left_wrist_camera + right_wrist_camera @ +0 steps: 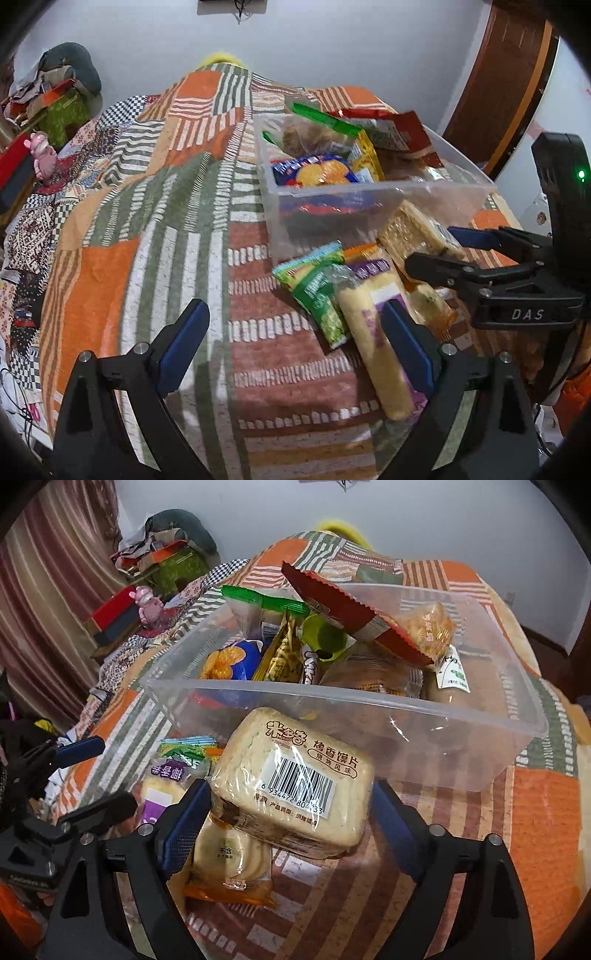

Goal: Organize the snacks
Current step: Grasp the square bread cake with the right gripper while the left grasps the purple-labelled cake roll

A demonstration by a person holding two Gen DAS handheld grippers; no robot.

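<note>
Right gripper (291,801) clamped on toast-slice packet (295,779), centre frame, lifted just short of clear bin (406,716) near wall; bin ahead, upward. Left gripper (295,332) open, empty, lower frame.

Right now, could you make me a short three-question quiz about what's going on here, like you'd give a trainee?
1. True or false: the left gripper holds a snack.
2. What does the right gripper grip?
A. the beige barcoded pack
B. a drink can
C. a spoon
3. Fill in: the purple-labelled pack lies on the ____, outside the clear plastic bin.

Key: 1 false, it is open with nothing between its fingers; 2 A; 3 patchwork cloth.
</note>
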